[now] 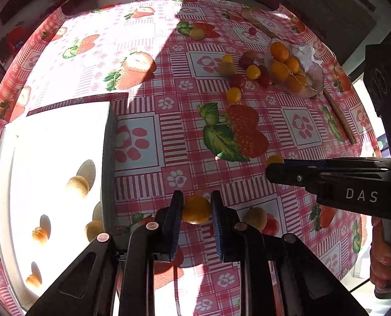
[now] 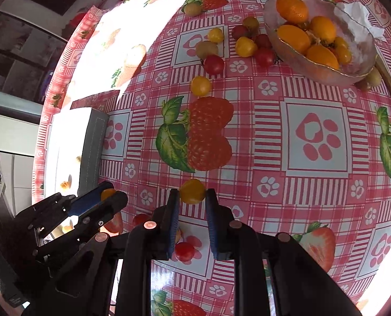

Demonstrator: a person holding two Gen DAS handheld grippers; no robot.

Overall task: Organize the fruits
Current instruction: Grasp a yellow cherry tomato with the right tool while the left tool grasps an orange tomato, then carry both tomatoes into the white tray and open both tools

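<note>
Fruits: orange kumquats [image 2: 307, 36] sat in glass bowl [image 2: 295, 64] at 1 o'clock. Left claw [image 1: 196, 209] clamped an orange fruit [image 1: 196, 210]; right claw [image 2: 192, 192] clamped a yellow fruit [image 2: 192, 191] above the bench [image 2: 274, 144].

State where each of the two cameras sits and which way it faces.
Left wrist: rides the left gripper, angled steeply down at the pink strawberry-print tablecloth and white box; its fingers pinch a small orange fruit; a hand shows.
Right wrist: rides the right gripper, angled down likewise; it pinches a yellow cherry tomato.
Shared: each sees the other gripper, the glass bowl of orange fruit, scattered tomatoes.
</note>
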